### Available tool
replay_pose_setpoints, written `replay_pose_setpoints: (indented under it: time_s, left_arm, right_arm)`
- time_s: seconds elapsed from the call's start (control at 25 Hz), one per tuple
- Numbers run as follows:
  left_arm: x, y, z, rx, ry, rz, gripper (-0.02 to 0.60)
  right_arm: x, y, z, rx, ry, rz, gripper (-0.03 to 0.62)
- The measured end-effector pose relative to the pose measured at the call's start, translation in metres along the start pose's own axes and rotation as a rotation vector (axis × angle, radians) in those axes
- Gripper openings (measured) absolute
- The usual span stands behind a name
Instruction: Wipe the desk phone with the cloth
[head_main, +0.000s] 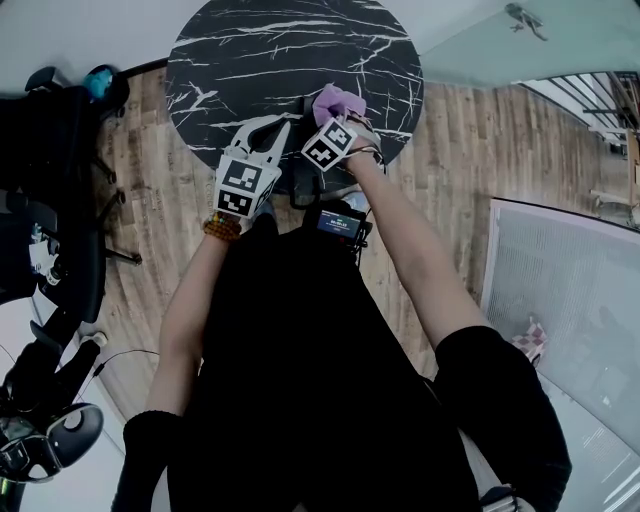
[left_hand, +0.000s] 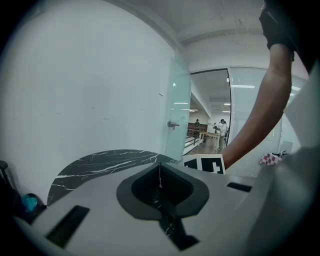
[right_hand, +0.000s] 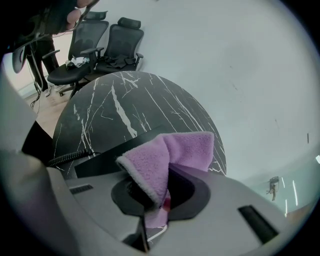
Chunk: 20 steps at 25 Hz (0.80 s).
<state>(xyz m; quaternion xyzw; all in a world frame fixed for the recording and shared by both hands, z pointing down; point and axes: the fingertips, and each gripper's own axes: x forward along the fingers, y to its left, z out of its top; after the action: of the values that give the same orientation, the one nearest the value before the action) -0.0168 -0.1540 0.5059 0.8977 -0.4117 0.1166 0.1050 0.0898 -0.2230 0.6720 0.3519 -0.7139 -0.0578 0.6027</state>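
Note:
My right gripper (head_main: 339, 116) is shut on a purple fleece cloth (head_main: 338, 99) over the near edge of the round black marble table (head_main: 260, 50). In the right gripper view the cloth (right_hand: 172, 152) bunches out of that gripper (right_hand: 165, 192) and hangs over the black desk phone (right_hand: 112, 154); its coiled cord (right_hand: 70, 158) runs off to the left. My left gripper (head_main: 281, 127) hovers just left of the right one, its jaws pressed together on nothing (left_hand: 160, 167). The grippers hide most of the phone in the head view.
Black office chairs (right_hand: 102, 45) stand beyond the table, and another chair (head_main: 60, 160) stands on the wooden floor at the left. A glass partition (left_hand: 177, 115) rises behind the table (left_hand: 100, 165). A small screen device (head_main: 340, 222) sits at the person's chest.

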Motion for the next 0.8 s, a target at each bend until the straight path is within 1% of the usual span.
replay_pose_setpoints:
  time_s: [0.8]
  left_arm:
    - [0.005,-0.001,-0.006,-0.014,0.010,-0.013,0.015]
  right_arm:
    - [-0.004,0.017,-0.006,-0.069,0.012,0.065,0.058]
